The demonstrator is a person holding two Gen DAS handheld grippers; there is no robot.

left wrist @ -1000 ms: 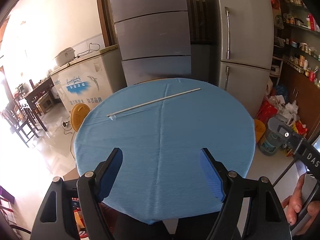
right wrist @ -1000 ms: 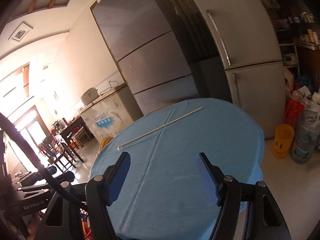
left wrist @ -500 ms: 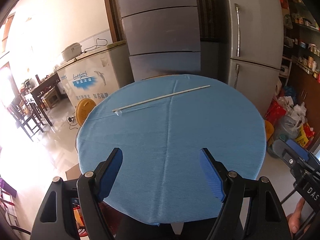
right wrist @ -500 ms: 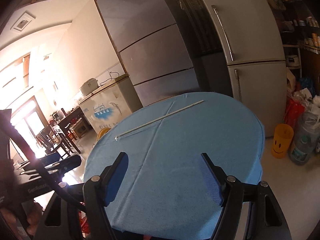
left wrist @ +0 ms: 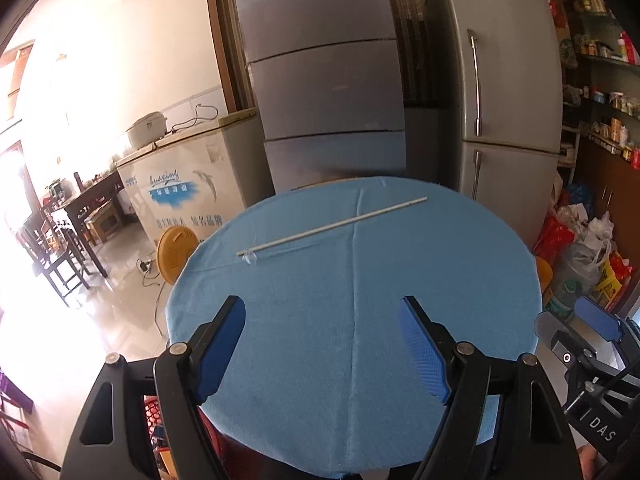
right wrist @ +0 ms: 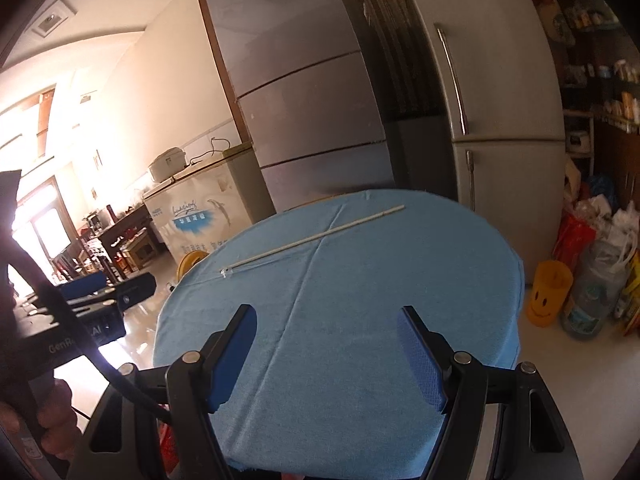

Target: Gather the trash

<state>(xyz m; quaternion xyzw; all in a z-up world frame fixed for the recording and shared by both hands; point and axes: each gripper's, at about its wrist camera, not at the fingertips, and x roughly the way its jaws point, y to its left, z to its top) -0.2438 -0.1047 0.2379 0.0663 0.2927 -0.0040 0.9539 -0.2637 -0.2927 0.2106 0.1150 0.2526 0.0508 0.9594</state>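
A long thin white stick [left wrist: 332,225] with a small clear scrap at its left end lies across the far half of a round table with a blue cloth [left wrist: 460,280]. It also shows in the right wrist view [right wrist: 312,237] on the same cloth [right wrist: 420,280]. My left gripper [left wrist: 322,346] is open and empty above the table's near edge. My right gripper [right wrist: 326,354] is open and empty, also over the near edge. The right gripper shows at the lower right of the left wrist view [left wrist: 592,332]. The left gripper shows at the left of the right wrist view [right wrist: 100,292].
Two grey fridges [left wrist: 496,92] and a white chest freezer [left wrist: 184,184] stand behind the table. An orange bin with a smiley face [right wrist: 546,294], a water jug [right wrist: 592,292] and bags sit on the floor at the right. A dark table and chairs [left wrist: 68,224] are at the left.
Both grippers have pulled back and lifted a little, so the table looks smaller and lower in both views. The stick has not moved. Both stay open.
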